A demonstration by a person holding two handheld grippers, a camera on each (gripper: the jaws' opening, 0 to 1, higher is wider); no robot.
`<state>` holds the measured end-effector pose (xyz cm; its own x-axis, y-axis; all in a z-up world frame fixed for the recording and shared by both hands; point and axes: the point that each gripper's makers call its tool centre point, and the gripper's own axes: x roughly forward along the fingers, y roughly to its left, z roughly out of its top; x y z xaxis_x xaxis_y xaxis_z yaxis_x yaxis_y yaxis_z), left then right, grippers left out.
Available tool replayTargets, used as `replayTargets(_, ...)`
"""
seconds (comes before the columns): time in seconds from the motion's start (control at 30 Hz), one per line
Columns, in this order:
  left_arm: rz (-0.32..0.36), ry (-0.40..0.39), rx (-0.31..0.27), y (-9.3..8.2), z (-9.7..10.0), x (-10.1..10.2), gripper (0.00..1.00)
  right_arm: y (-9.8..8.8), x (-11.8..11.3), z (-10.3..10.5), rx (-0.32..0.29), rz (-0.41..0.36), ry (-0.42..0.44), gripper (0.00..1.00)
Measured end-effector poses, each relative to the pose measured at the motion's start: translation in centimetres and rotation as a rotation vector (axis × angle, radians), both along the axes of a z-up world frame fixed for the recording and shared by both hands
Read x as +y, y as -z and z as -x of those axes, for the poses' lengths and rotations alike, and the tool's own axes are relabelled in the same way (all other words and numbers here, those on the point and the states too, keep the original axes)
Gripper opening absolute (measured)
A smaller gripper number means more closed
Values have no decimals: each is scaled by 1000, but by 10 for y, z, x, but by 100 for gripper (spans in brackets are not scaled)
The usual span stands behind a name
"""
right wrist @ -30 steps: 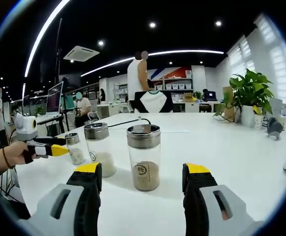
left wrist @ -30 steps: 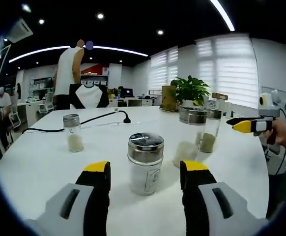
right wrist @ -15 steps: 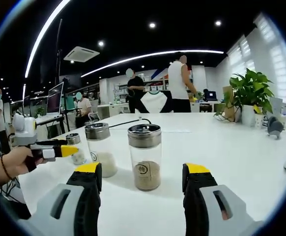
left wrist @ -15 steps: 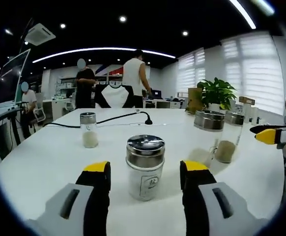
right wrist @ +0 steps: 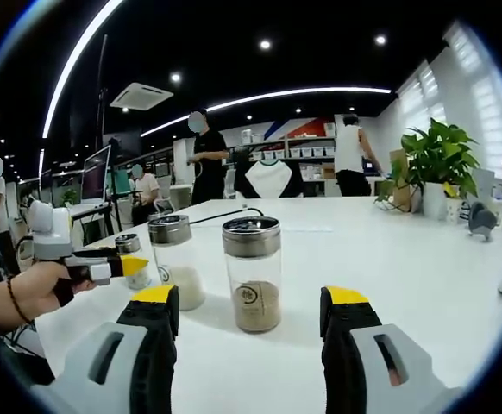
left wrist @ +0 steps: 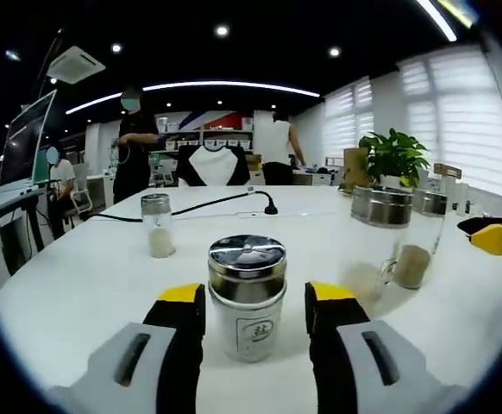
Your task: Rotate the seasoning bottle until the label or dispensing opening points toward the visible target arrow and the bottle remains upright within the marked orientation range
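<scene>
A short seasoning bottle point(left wrist: 247, 297) with a shiny metal lid and white contents stands upright on the white table point(left wrist: 78, 285). Its label, with a small black mark, faces the camera. My left gripper point(left wrist: 255, 295) is open, its yellow-tipped jaws close on either side of the bottle with narrow gaps. In the right gripper view the hand-held left gripper point(right wrist: 104, 266) comes in from the left, its tip at a small jar point(right wrist: 130, 257). My right gripper point(right wrist: 251, 296) is open, its jaws short of a taller bottle point(right wrist: 252, 274) of brown seasoning.
A tall bottle with white contents point(right wrist: 175, 263) stands next to the brown one. A small jar point(left wrist: 157, 226) and a black cable point(left wrist: 225, 203) lie farther back. A potted plant point(left wrist: 395, 155) stands at the far right. People stand beyond the table.
The left gripper has moved in around the short bottle and its jaws have narrowed. The right gripper has held still. People in the background have walked to the right.
</scene>
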<state>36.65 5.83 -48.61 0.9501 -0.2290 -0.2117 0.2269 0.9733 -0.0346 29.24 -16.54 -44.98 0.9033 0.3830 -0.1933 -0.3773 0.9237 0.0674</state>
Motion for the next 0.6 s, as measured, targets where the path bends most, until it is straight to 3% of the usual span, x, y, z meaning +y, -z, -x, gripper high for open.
replayTargets(0.17,-27,-22,9,3,-2,5,36,1,-1,0,2,0,1,67)
replayTargets(0.6,-21,4,4,4,-4,3,35,3,0,-1,5,-2,0,67)
